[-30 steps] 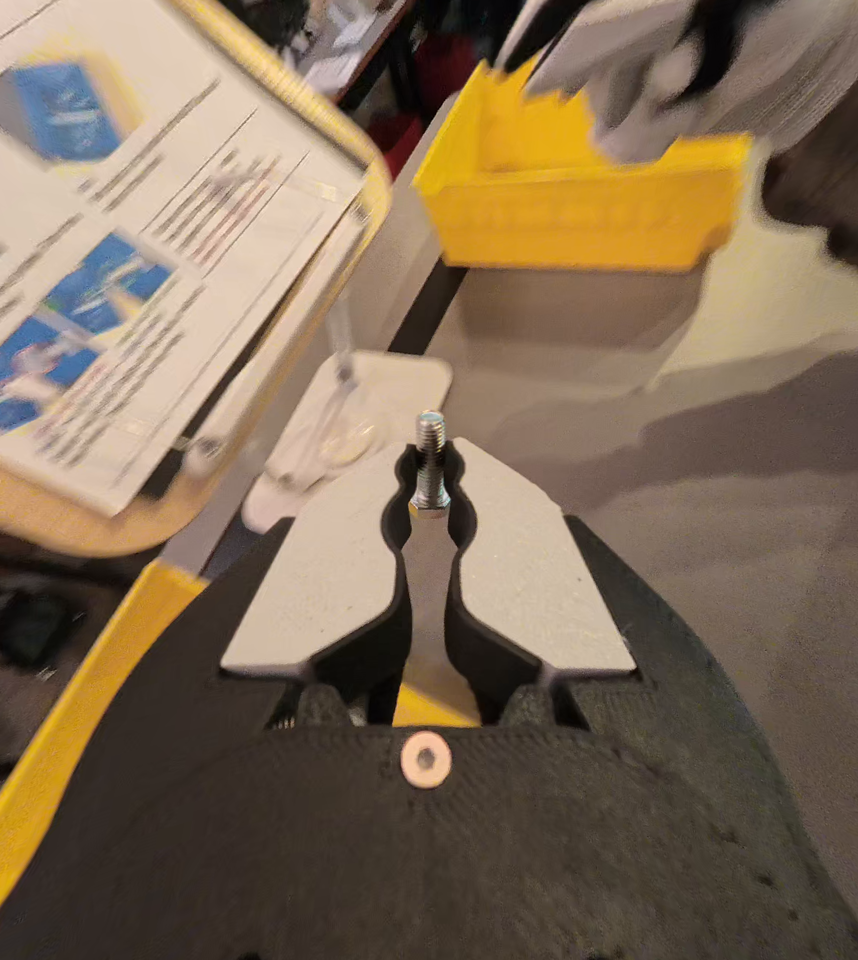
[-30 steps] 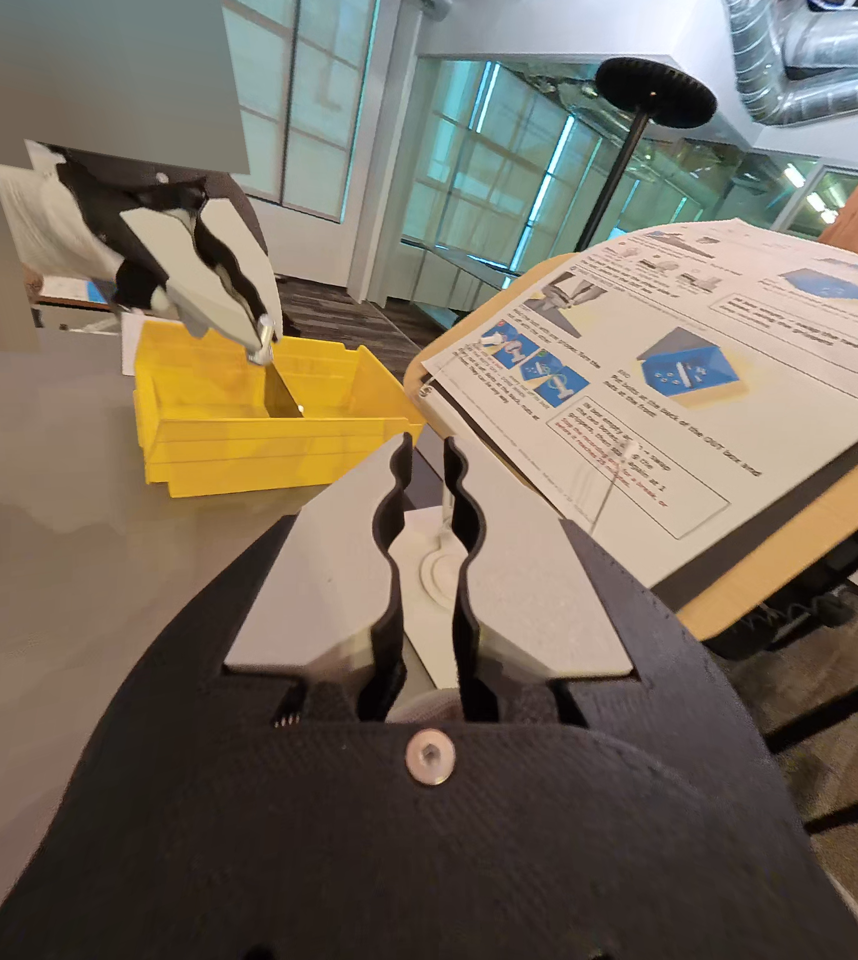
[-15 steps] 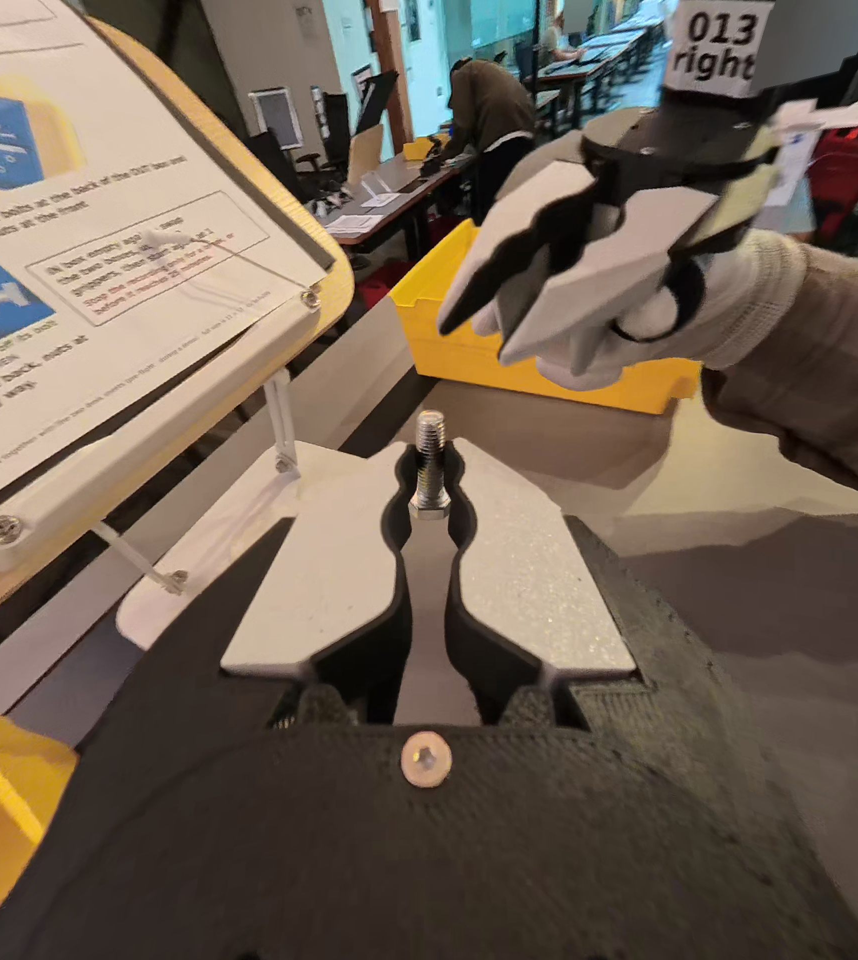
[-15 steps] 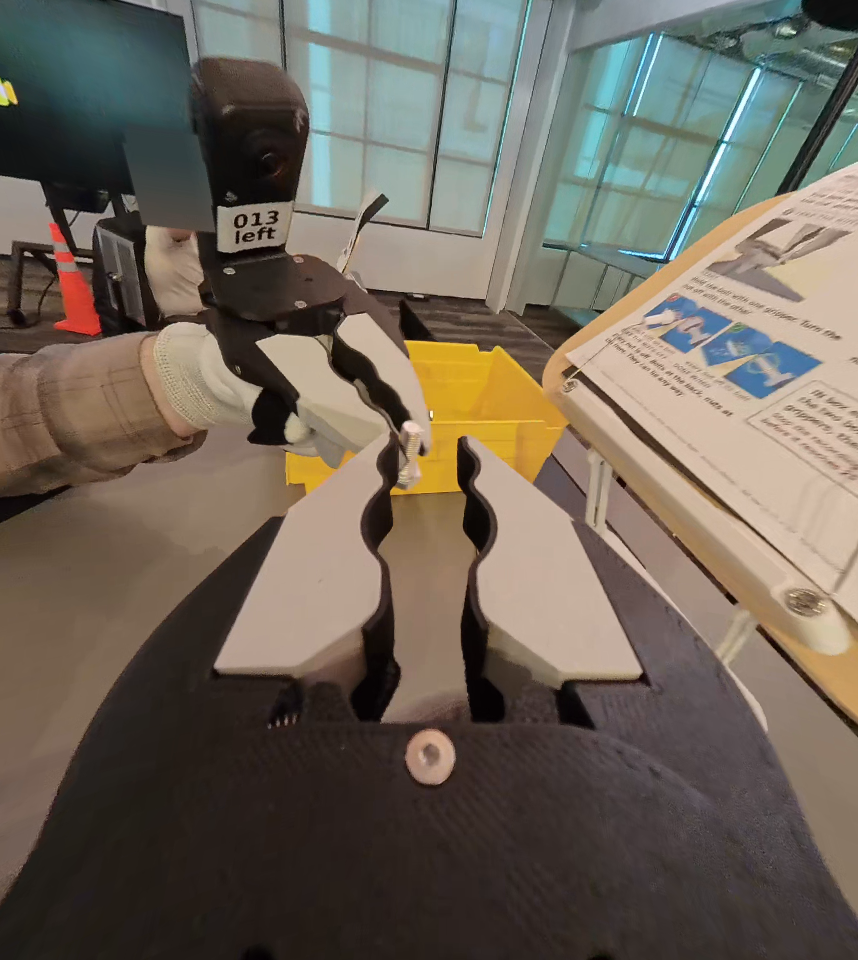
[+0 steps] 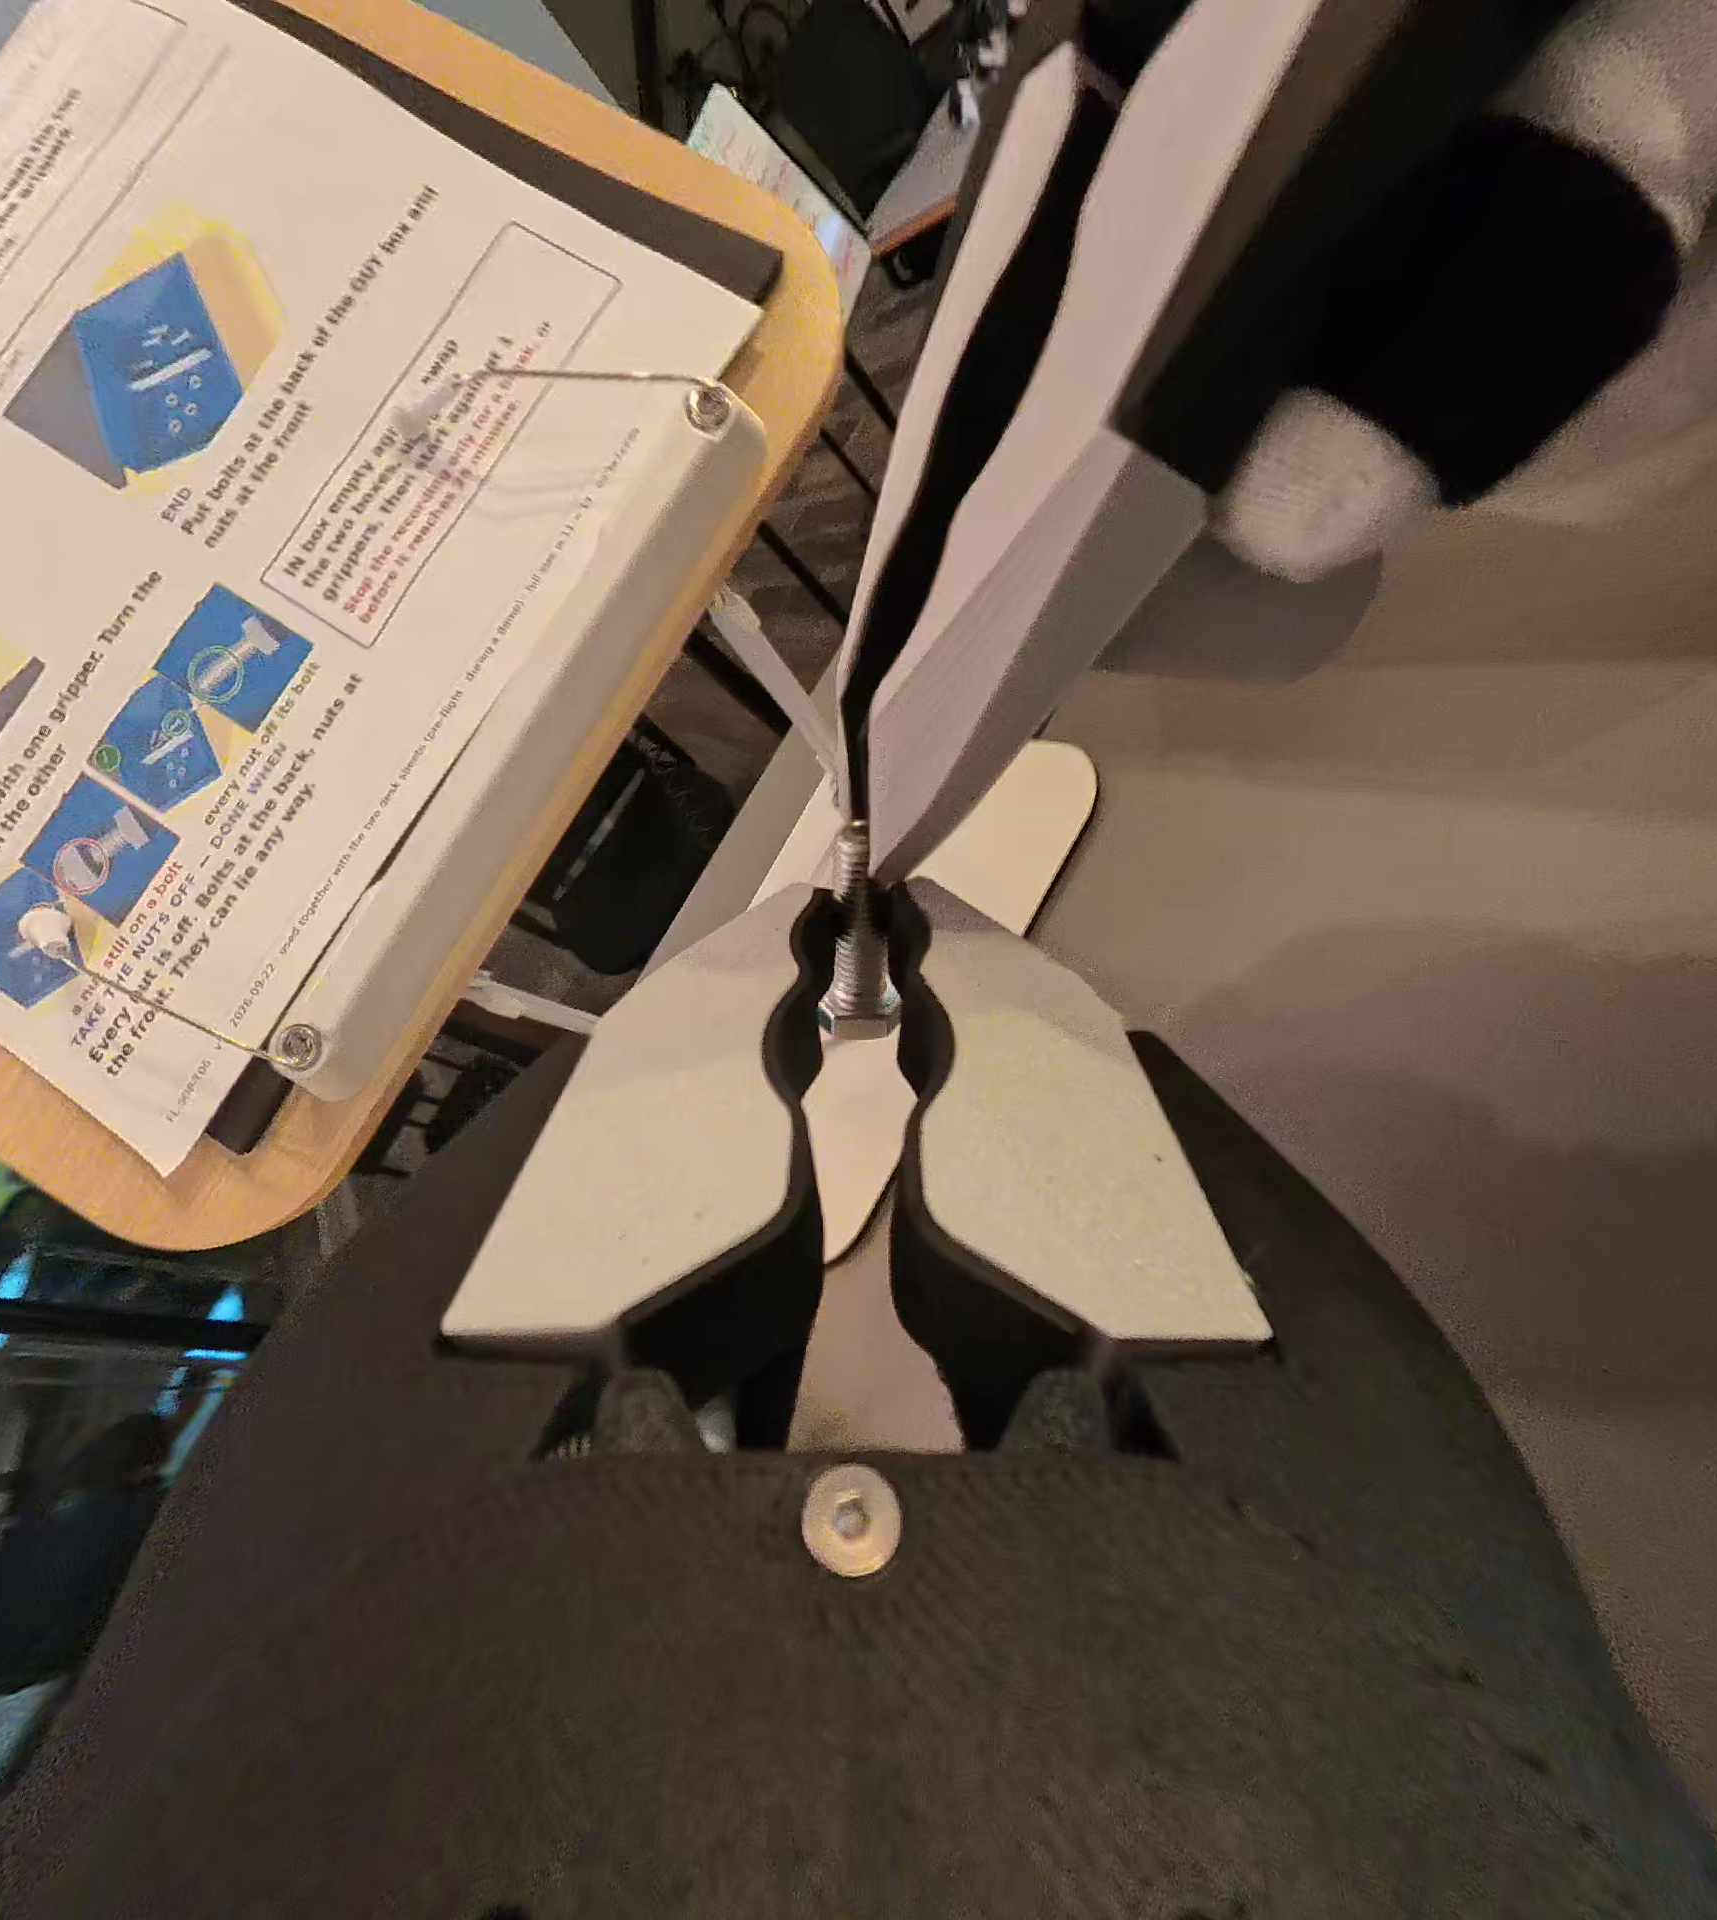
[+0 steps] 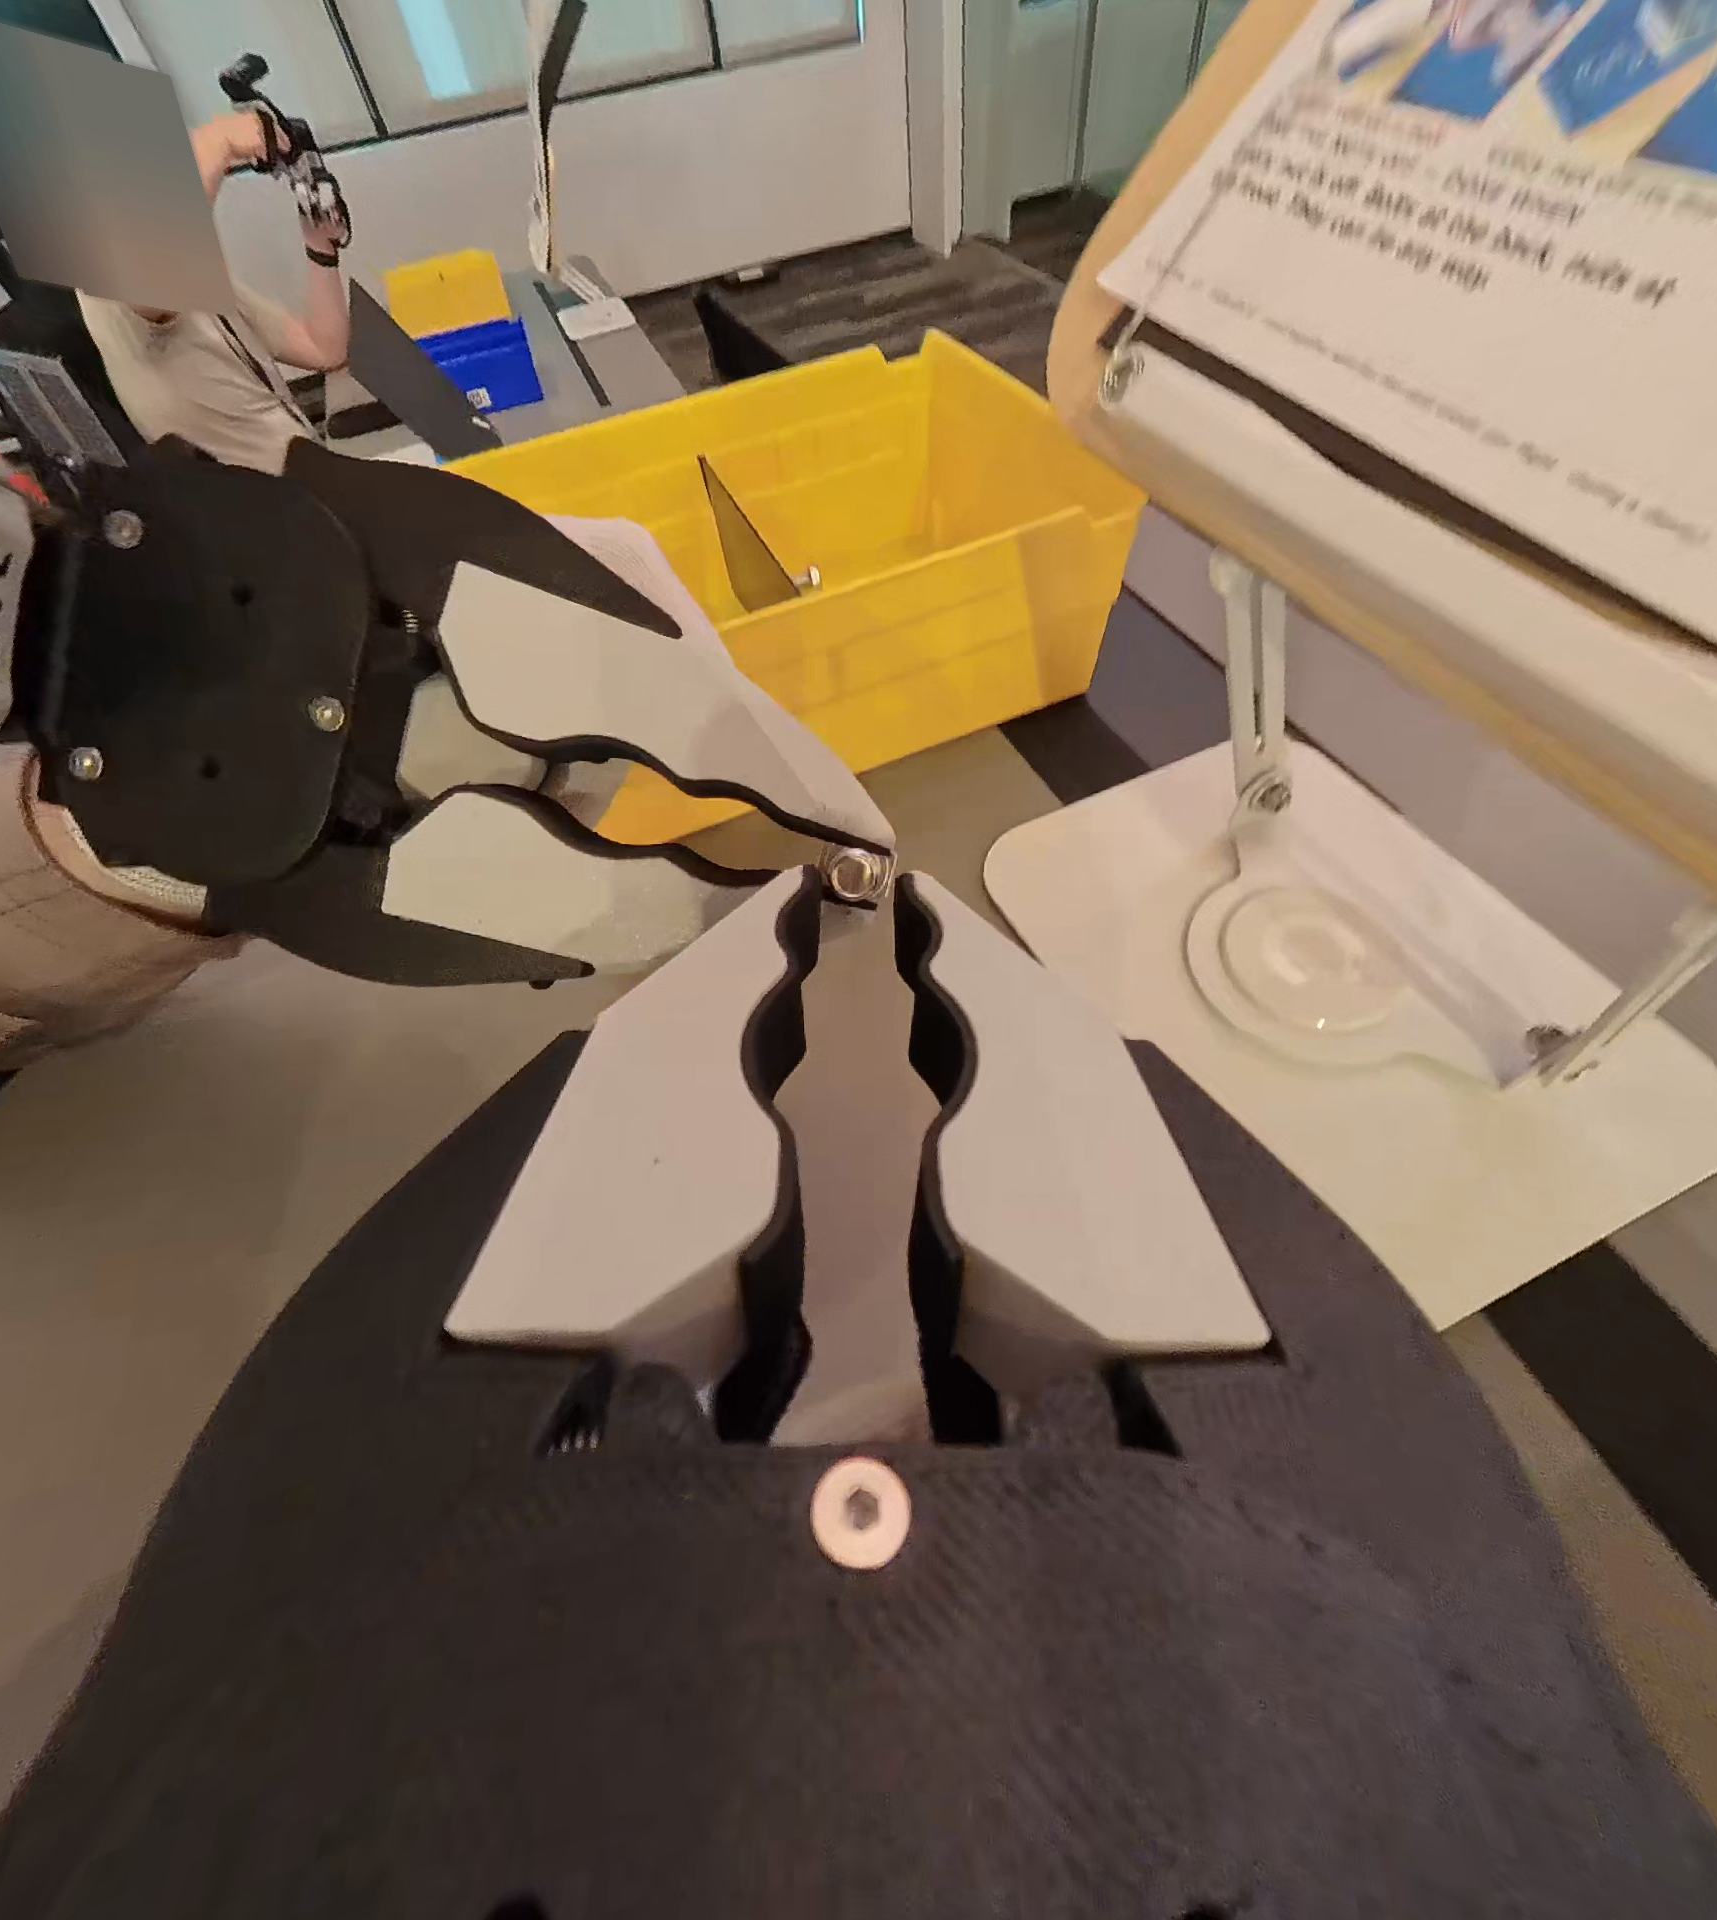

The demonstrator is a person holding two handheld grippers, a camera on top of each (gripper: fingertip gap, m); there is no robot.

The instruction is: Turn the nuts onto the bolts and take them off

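Observation:
My left gripper (image 5: 854, 896) is shut on a silver bolt (image 5: 852, 951), gripped by the threaded shank just above its hex head, with the thread pointing away from me. In the right wrist view the left gripper (image 6: 841, 858) reaches in from the left, and the bolt (image 6: 856, 871) shows end-on. My right gripper (image 6: 854, 896) stands with its jaws a little apart, its tips on either side of the bolt's free end. In the left wrist view the right gripper (image 5: 860, 816) comes down from the upper right onto the thread's end. I cannot make out a separate nut.
A yellow bin (image 6: 947, 665) with a divider stands behind on the grey table (image 6: 210, 1143), with a bolt (image 6: 808, 577) inside. A wooden board with an instruction sheet (image 5: 334, 540) stands on a white base (image 6: 1405, 1164) at the right. A person stands far back left. The tips of both grippers are at nearly the same place.
The two grippers have come together. The right gripper moved in from a short way off, so its tips now meet the free end of the bolt in the left gripper. Both views have tilted.

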